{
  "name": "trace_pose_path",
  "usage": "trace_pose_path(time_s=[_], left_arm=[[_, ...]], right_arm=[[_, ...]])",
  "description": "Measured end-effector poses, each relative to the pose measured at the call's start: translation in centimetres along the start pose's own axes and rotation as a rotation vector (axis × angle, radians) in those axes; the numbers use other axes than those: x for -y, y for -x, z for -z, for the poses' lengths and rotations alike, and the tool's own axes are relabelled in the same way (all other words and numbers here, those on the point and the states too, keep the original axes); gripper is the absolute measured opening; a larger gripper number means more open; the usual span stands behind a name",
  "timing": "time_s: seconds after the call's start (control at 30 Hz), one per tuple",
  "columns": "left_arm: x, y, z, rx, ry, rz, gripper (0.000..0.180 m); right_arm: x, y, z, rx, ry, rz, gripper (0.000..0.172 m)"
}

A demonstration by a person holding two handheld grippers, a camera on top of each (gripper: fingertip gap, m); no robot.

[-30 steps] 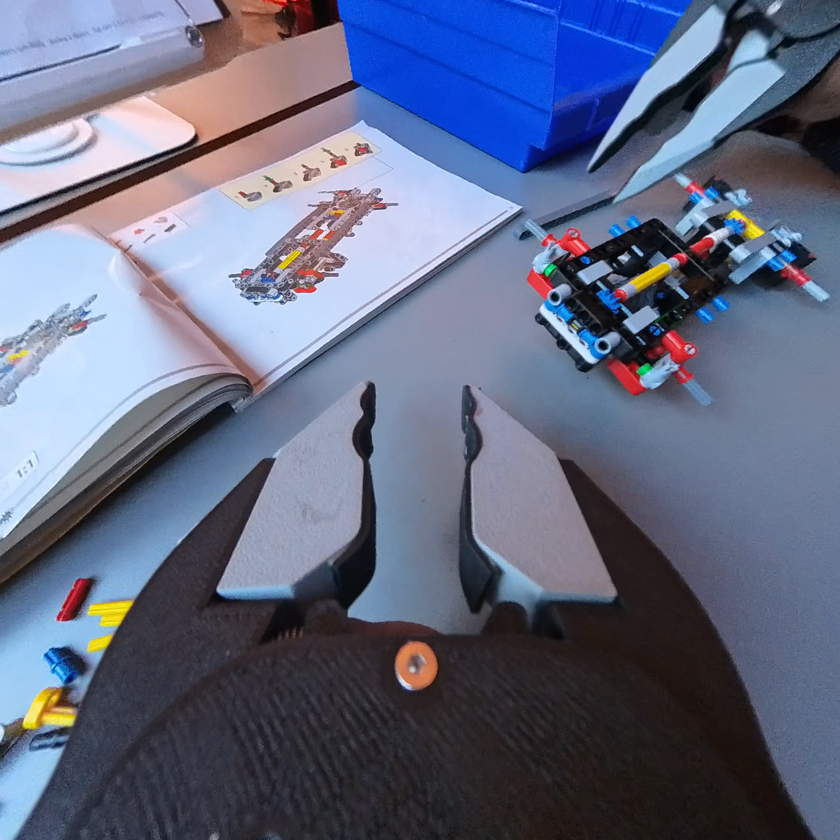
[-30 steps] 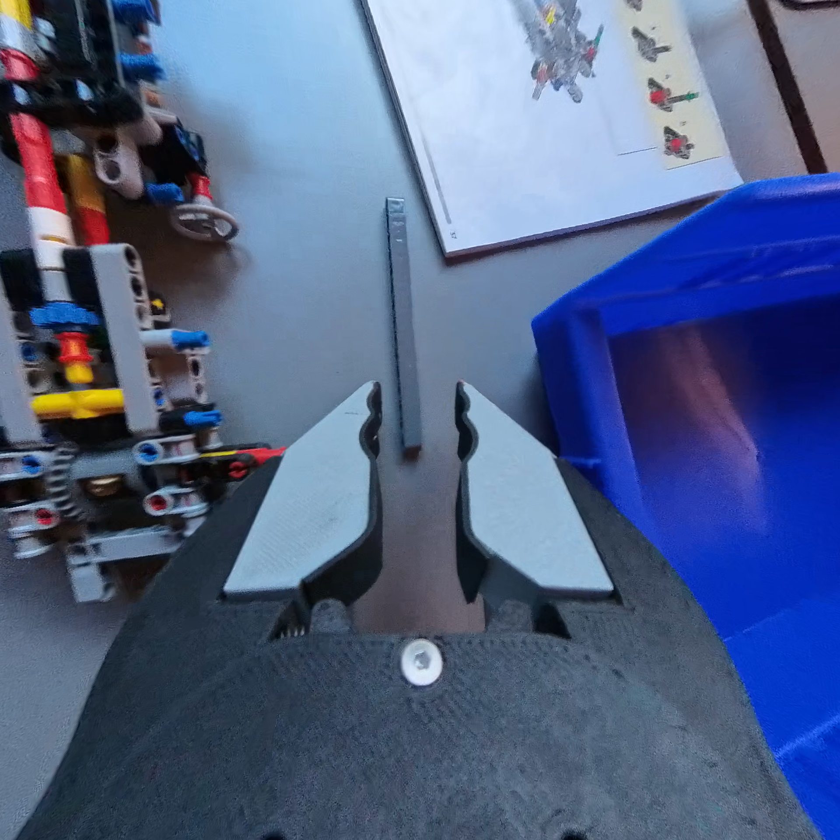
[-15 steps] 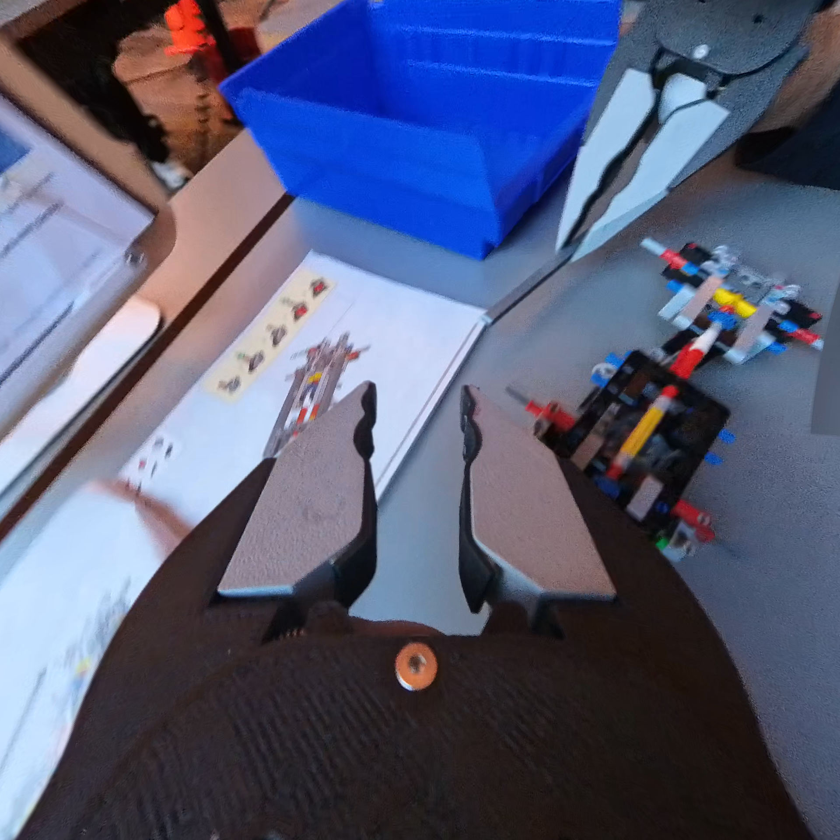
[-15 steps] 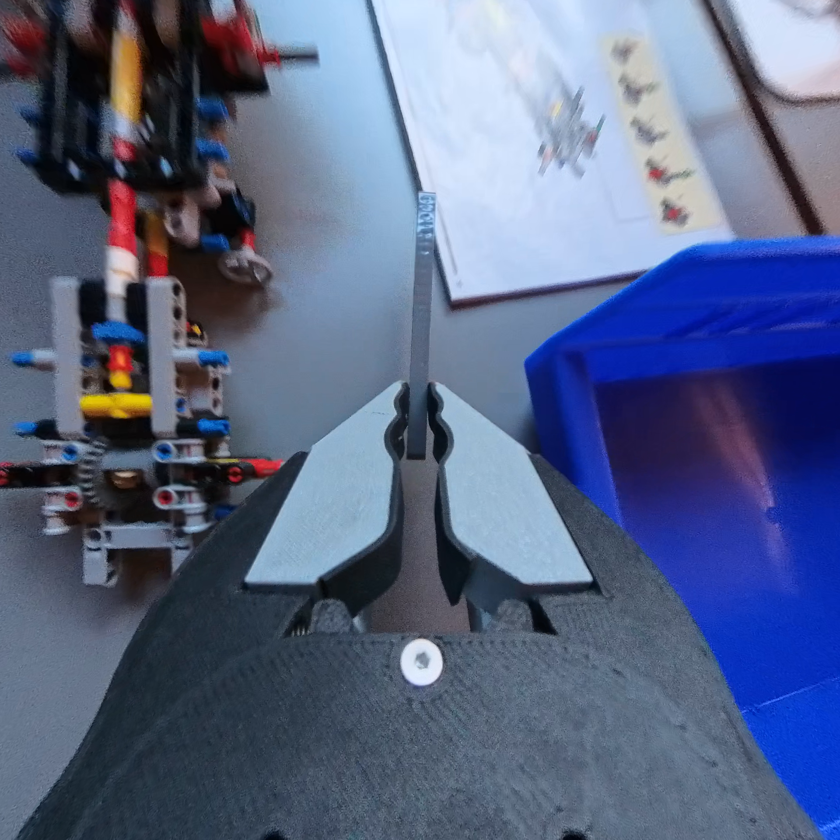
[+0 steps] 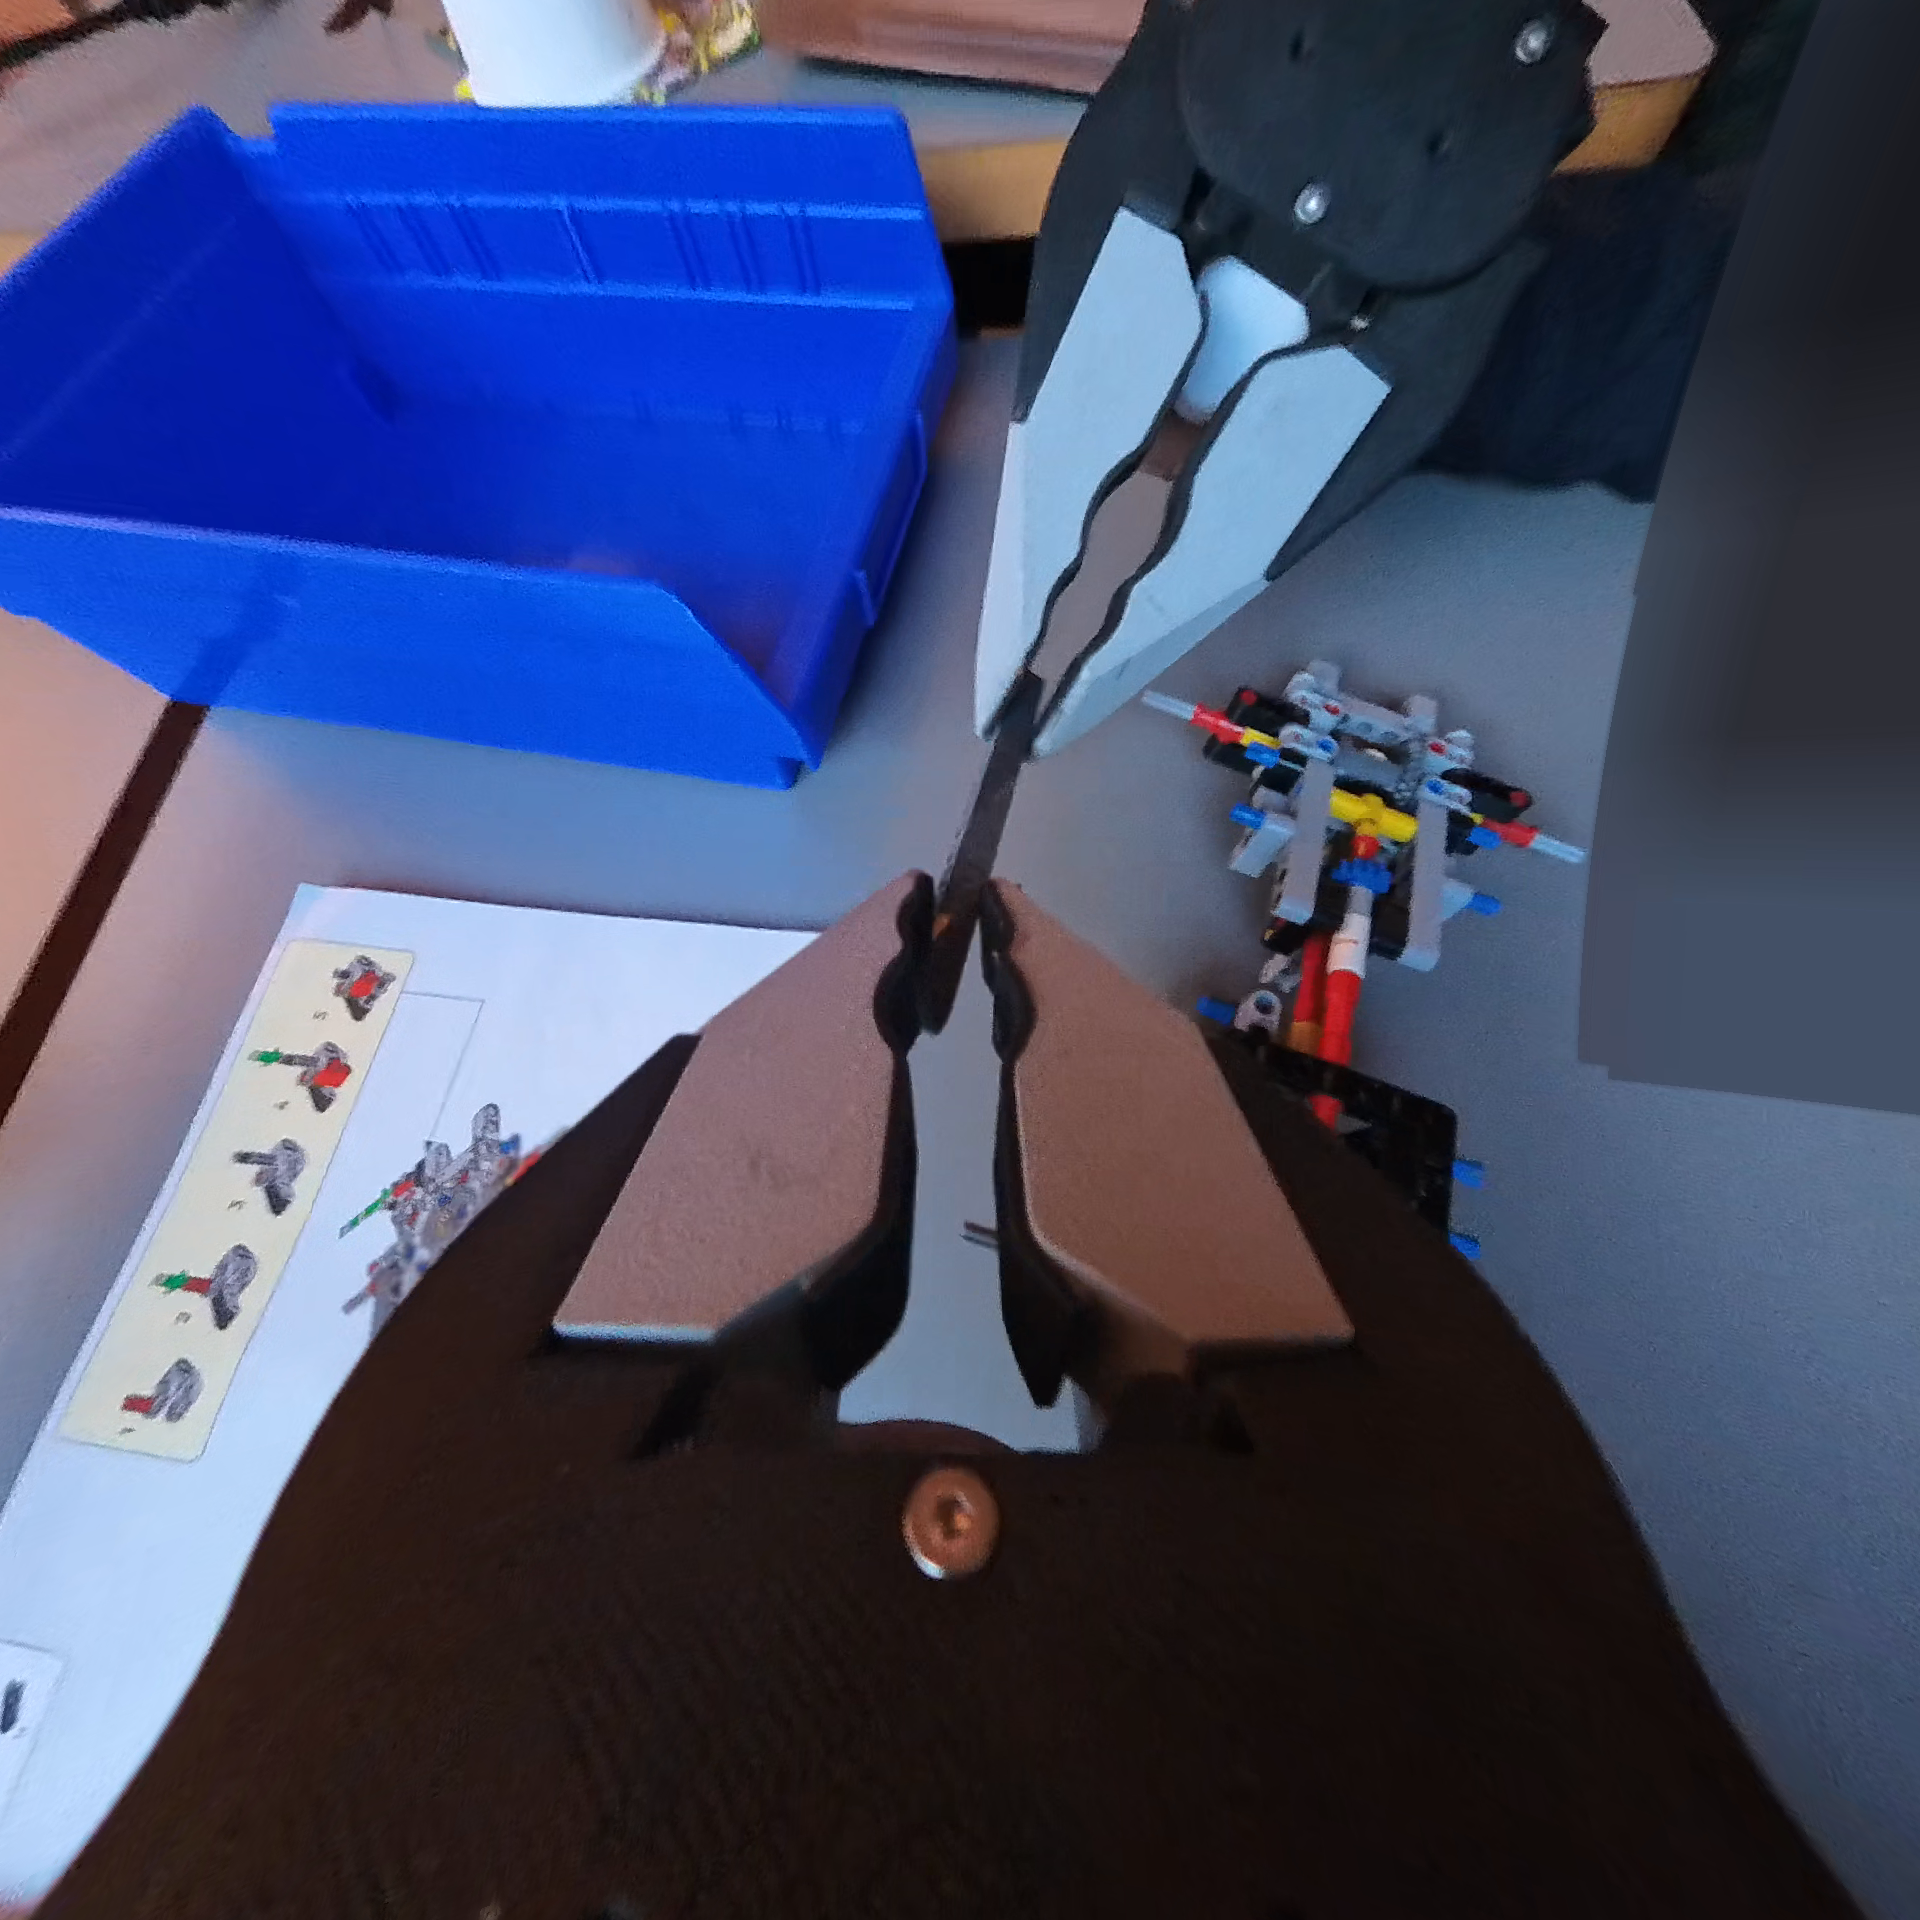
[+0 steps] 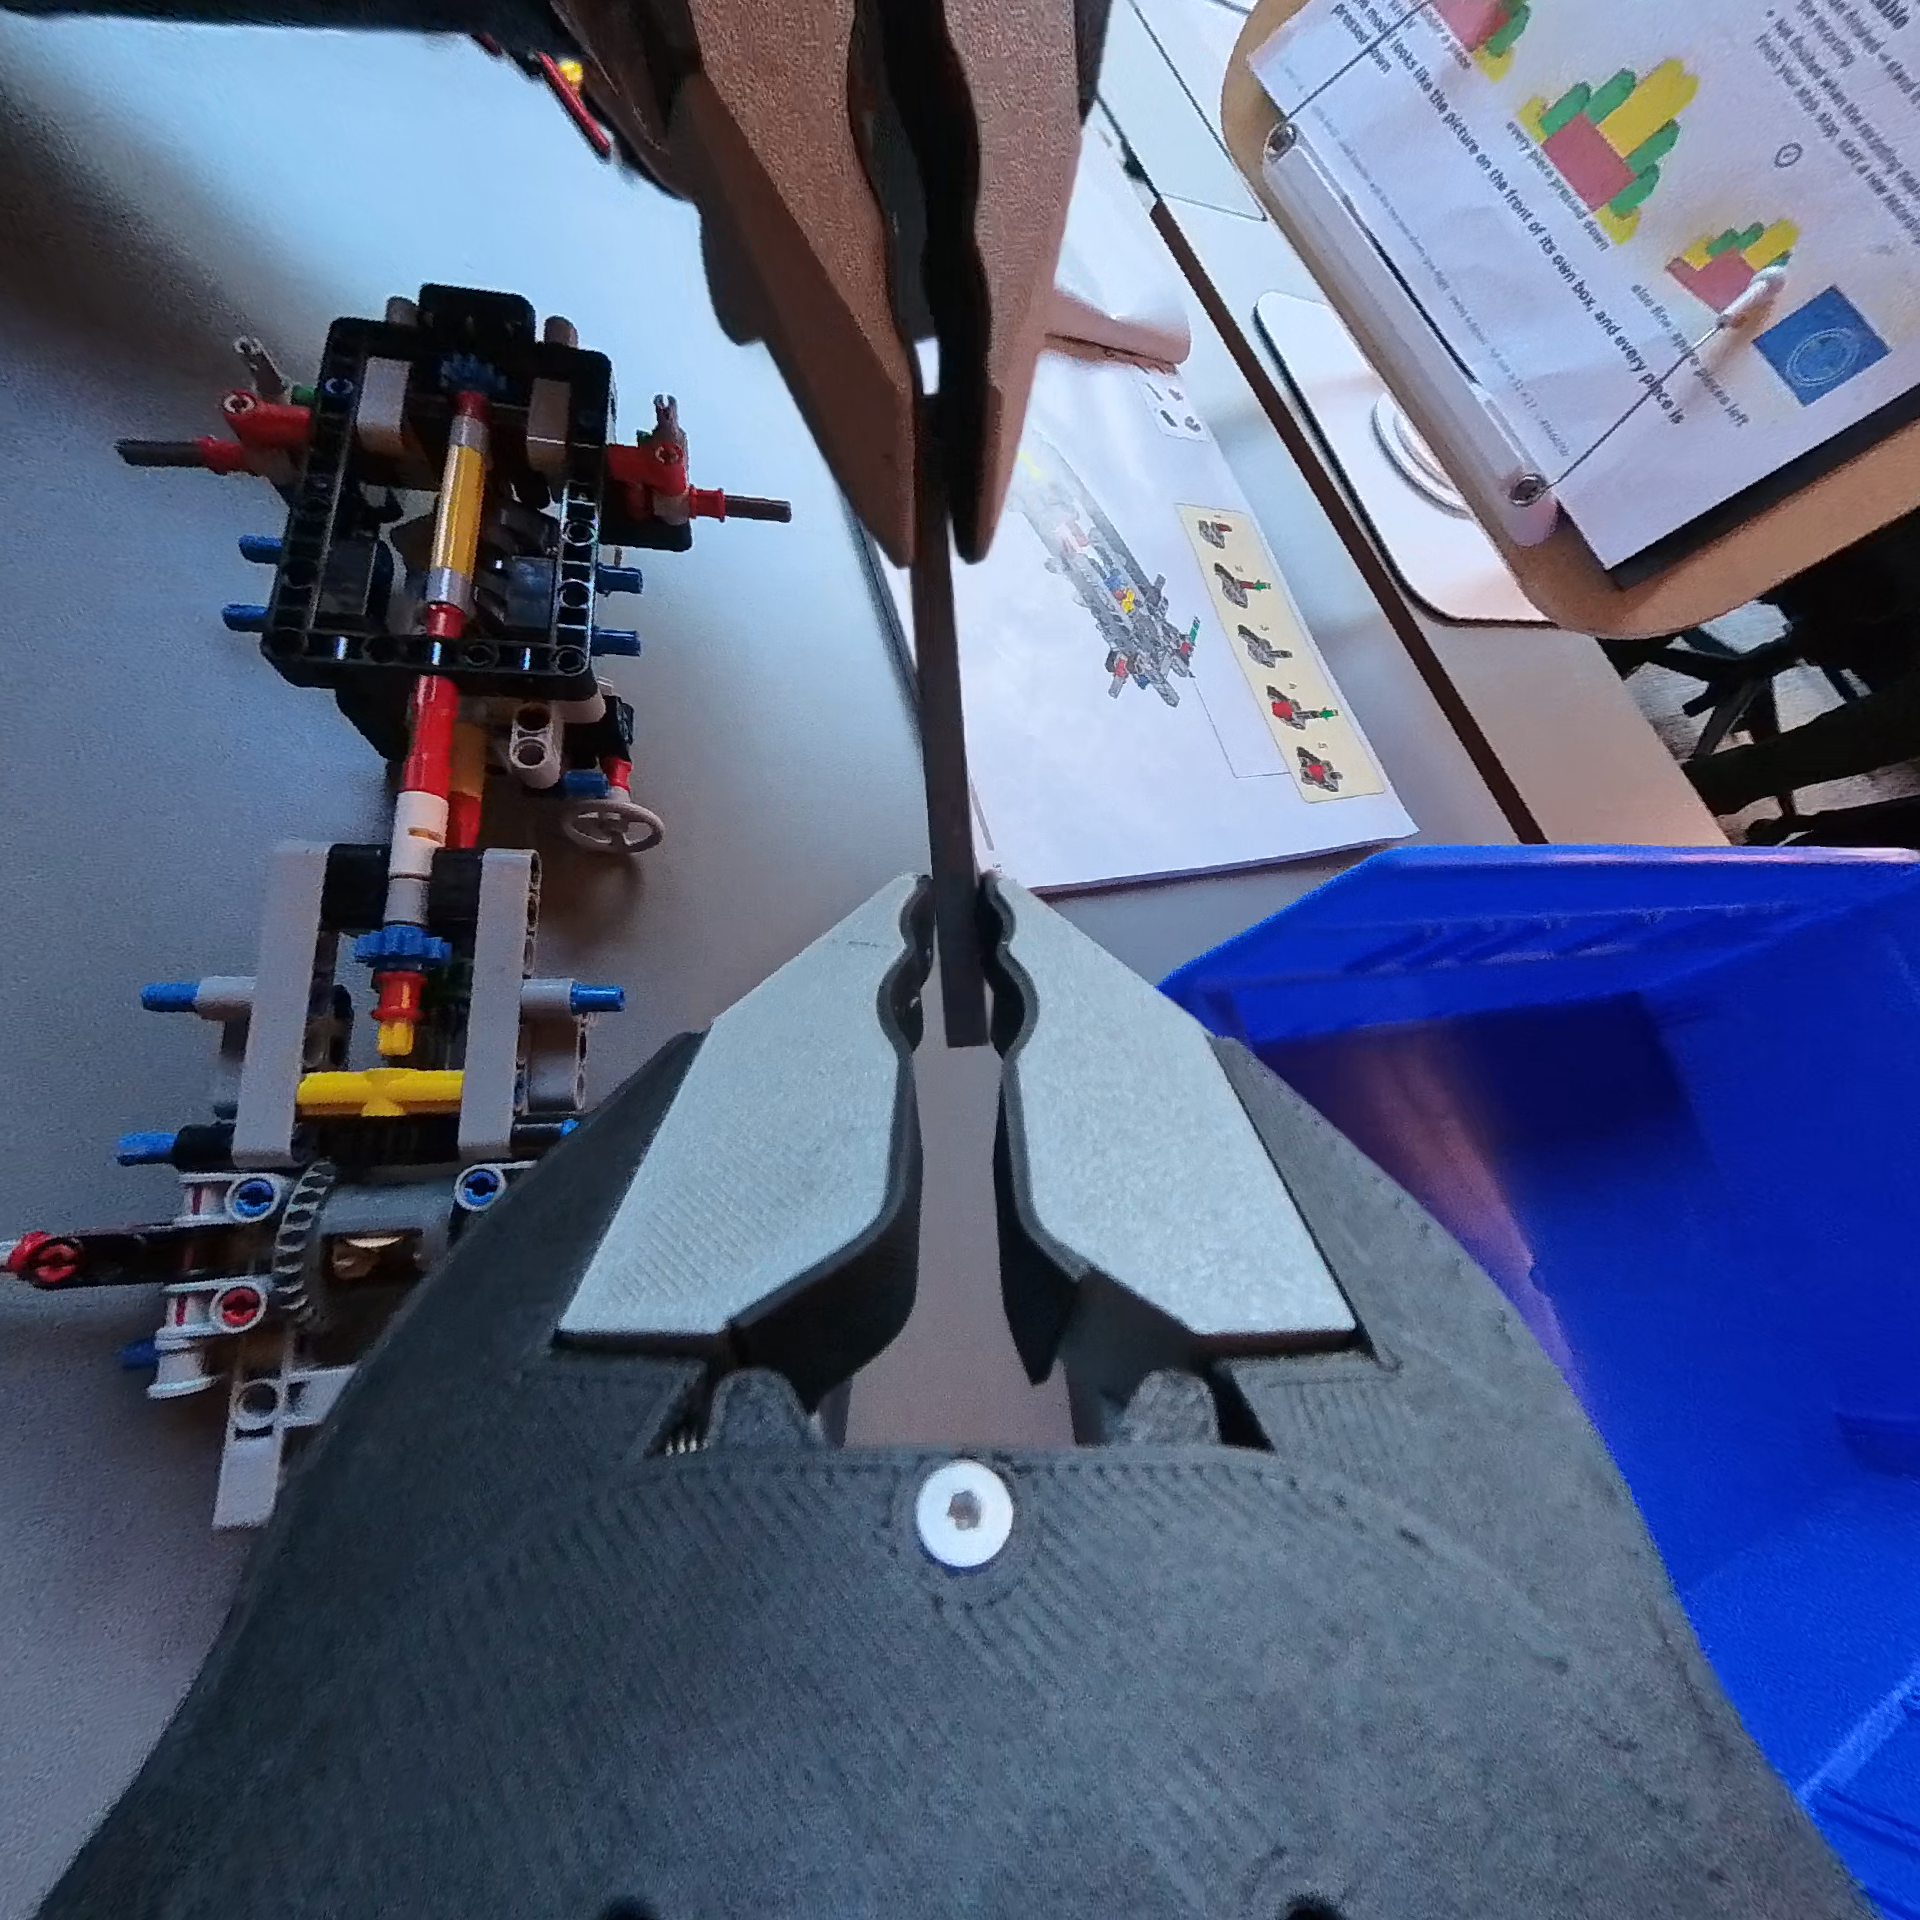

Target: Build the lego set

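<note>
Two grippers, left gripper (image 5: 951,914) and right gripper (image 6: 956,914), clamp one dark strip (image 6: 945,727).

Hobby workbench: parts bin (image 5: 468,436), instruction booklet (image 6: 1174,644), brick model (image 6: 436,582).

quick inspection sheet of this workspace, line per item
surface: grey table, a darker seam beside it
job's things: thin dark strip held off the table; brick-built vehicle frame lying flat
clutter: open instruction booklet; blue bin; printed sheet in a clear stand
grippers: left gripper and right gripper each shut on one end of the strip
cables: nothing seen
surroundings: white cup behind the bin
</note>
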State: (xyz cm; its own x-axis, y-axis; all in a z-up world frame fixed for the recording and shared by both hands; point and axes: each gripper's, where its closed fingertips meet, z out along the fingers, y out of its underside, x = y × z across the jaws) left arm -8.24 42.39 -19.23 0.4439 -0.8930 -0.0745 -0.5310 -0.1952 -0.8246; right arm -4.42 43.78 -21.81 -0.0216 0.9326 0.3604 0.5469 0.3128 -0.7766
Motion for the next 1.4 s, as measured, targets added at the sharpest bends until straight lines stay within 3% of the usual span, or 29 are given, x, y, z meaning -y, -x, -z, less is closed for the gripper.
trace_pose_path(time_s=[0.7, 0.83, 1.03, 1.07, 1.13, 1.3, 1.4], left_arm=[[-1.3, 0.0, -0.1, -0.058, -0.001, 0.088, 0.000], [-1.2, 1.9, 1.2, 0.046, 0.004, 0.085, 0.019], [-1.9, 4.2, 2.8, 0.153, 0.034, 0.153, 0.031], [-2.2, 4.5, 2.9, 0.167, 0.045, 0.160, 0.027], [-2.4, 5.0, 3.1, 0.200, 0.039, 0.157, 0.000], [-2.7, 3.5, 3.2, 0.095, 0.051, 0.166, 0.000], [-3.1, 3.6, 3.2, 0.106, 0.082, 0.149, 0.000]], right_arm=[[-0.9, 0.9, -0.4, 0.045, 0.026, 0.010, 0.005], [-1.1, 0.4, -0.5, 0.024, 0.026, -0.005, 0.005], [-1.8, -0.8, -0.8, -0.023, 0.031, -0.043, 0.005], [-1.8, -1.0, -0.8, -0.029, 0.032, -0.044, 0.005], [-1.9, -1.1, -0.9, -0.042, 0.034, -0.038, 0.005], [-1.8, -1.1, -0.8, -0.061, 0.041, -0.010, 0.005], [-1.9, -1.0, -0.7, -0.060, 0.048, -0.001, 0.005]])
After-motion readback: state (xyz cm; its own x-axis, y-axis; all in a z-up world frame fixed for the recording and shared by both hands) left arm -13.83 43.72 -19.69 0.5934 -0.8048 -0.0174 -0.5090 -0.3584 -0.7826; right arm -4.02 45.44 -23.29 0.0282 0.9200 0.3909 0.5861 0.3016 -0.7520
